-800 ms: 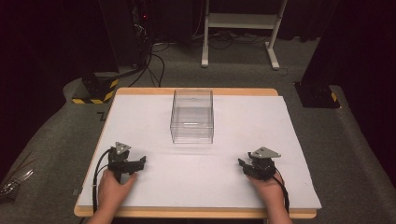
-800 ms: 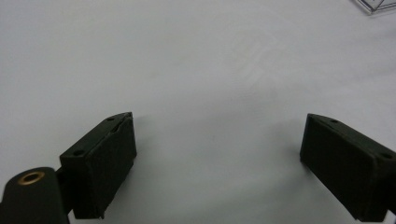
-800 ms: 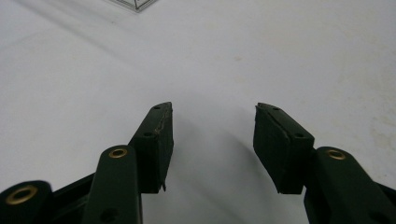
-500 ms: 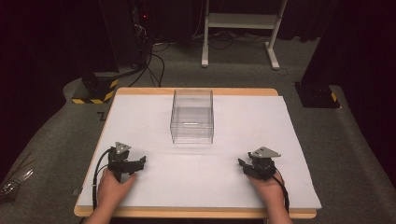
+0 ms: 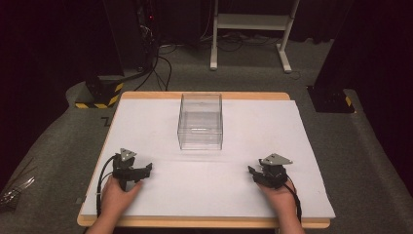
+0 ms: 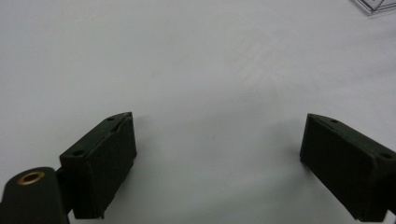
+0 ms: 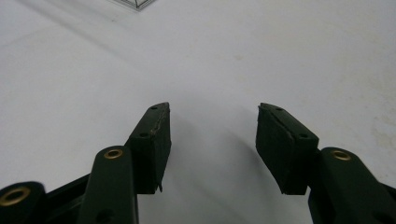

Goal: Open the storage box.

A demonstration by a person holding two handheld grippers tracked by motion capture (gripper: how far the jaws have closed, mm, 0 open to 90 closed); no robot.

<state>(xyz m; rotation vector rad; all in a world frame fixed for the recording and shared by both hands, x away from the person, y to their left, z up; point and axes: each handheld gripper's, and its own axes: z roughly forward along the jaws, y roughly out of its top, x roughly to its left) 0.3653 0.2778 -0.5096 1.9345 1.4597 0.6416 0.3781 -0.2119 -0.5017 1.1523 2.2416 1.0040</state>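
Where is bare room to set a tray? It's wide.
Bare white table cover lies between the left tool and right tool, in front of the clear plastic box, and on either side of it. Nowhere is crowded.

A clear box (image 5: 200,122) stands upright on the white table (image 5: 292,190), with its open top facing up. It sits in the middle between the left and right edges, closer to the far edge than to the near one, and its long sides run from near to far. You can see right through its walls to the white top under it, and there is nothing inside; a small corner of it peeks in at the top of each gripper view (image 6: 376,5) (image 7: 133,3).
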